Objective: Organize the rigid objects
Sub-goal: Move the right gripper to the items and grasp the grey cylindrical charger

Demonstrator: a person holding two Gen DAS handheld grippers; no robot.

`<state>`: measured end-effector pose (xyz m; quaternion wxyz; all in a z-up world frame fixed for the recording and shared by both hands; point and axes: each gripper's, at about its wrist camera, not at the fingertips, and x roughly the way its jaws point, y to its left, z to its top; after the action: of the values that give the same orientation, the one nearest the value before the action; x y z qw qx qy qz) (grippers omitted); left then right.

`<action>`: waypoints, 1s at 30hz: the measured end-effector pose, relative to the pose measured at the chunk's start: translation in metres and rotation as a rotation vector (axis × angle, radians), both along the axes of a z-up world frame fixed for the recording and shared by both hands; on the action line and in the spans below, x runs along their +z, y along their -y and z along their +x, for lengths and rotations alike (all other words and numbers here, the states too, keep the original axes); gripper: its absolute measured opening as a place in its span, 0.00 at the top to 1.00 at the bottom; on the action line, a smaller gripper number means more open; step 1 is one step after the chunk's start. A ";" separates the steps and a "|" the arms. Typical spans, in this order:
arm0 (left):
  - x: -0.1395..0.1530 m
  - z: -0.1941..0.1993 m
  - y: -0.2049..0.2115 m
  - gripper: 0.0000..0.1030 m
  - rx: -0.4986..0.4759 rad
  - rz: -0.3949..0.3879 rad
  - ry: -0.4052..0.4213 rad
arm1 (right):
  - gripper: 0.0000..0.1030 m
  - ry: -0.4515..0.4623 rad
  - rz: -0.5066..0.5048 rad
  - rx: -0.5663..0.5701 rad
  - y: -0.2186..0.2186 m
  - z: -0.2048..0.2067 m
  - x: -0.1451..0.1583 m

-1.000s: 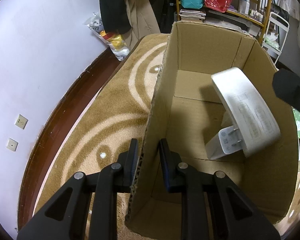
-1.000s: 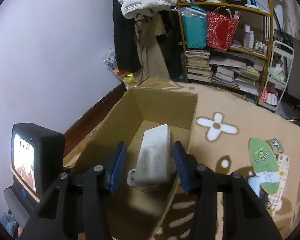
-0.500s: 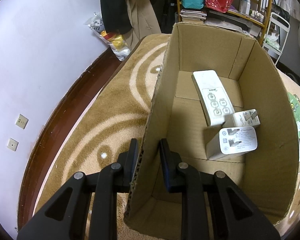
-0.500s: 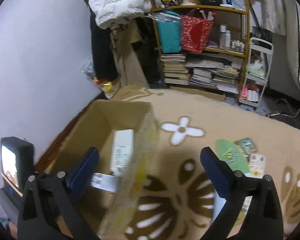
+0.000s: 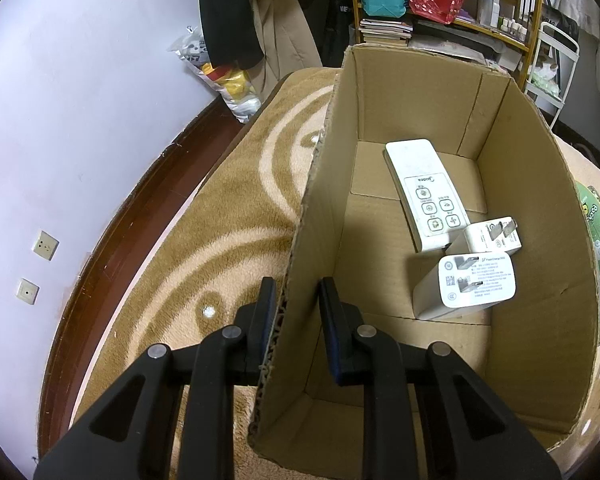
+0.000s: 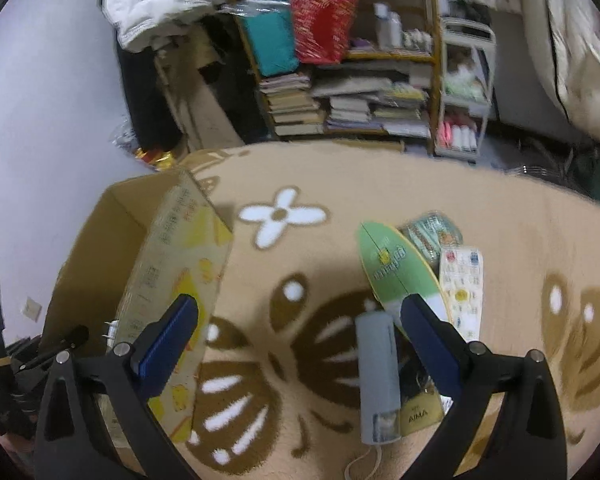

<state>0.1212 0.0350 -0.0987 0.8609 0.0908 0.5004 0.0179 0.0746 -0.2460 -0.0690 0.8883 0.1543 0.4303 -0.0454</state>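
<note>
Three white things lie on the floor of your cardboard box point(image 5: 420, 92): a remote control point(image 5: 424, 192) stretched toward the far wall, a small plug adapter point(image 5: 488, 236) touching its near end, and a larger charger point(image 5: 464, 286) just beside that. The near half of the box floor is bare, and the right wall rises close beside the chargers.

Your left gripper point(image 5: 294, 304) straddles the box's left wall, fingers narrow, one outside and one inside, clamped on the cardboard edge.

Only the right wrist view shows the carpet point(image 6: 380, 184) outside: a grey cylindrical device point(image 6: 378, 376), a green oval card point(image 6: 396, 272) and a sticker sheet point(image 6: 462, 288) lie close together, with a bookshelf point(image 6: 360, 92) beyond. Your right gripper point(image 6: 300, 336) hangs above the carpet, fingers wide and empty, tilted downward, the grey device between them in view, the box's printed outer wall at its left finger point(image 6: 168, 340).
</note>
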 end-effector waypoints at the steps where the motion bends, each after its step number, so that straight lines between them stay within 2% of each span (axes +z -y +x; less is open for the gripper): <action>1: 0.000 0.000 -0.001 0.79 0.000 -0.001 0.000 | 0.00 -0.014 0.015 -0.020 0.005 -0.001 -0.007; 4: 0.000 0.000 0.000 0.79 0.000 -0.003 0.000 | 0.00 -0.051 0.056 -0.053 0.018 -0.005 -0.026; 7: 0.000 0.000 0.000 0.79 0.000 0.001 0.000 | 0.00 -0.068 0.028 -0.062 0.023 -0.004 -0.035; 15: 0.001 0.000 0.001 0.78 -0.003 0.013 0.002 | 0.01 -0.120 0.040 -0.060 0.029 -0.003 -0.057; 16: 0.001 -0.001 0.002 0.78 -0.004 0.014 0.003 | 0.05 -0.126 0.038 -0.055 0.028 -0.002 -0.058; 18: 0.001 -0.001 0.002 0.78 -0.004 0.014 0.002 | 0.24 -0.151 0.037 -0.044 0.026 0.000 -0.062; 21: 0.001 -0.001 0.002 0.78 -0.005 0.014 0.002 | 0.40 -0.187 0.028 -0.040 0.023 0.001 -0.069; 25: 0.001 0.000 0.002 0.78 -0.005 0.014 0.002 | 0.42 -0.221 0.000 -0.033 0.019 0.002 -0.075; 26: 0.001 -0.001 0.002 0.78 -0.004 0.014 0.003 | 0.50 -0.216 -0.013 -0.042 0.019 0.002 -0.075; 27: 0.001 -0.001 0.002 0.78 -0.004 0.014 0.002 | 0.65 -0.208 -0.016 -0.057 0.020 0.001 -0.075; 30: 0.001 -0.001 0.002 0.78 -0.005 0.013 0.002 | 0.66 -0.174 0.039 -0.062 0.025 -0.001 -0.075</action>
<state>0.1205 0.0328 -0.0974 0.8608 0.0975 0.4991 0.0193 0.0735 -0.2713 -0.1441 0.8426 0.1804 0.5015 -0.0774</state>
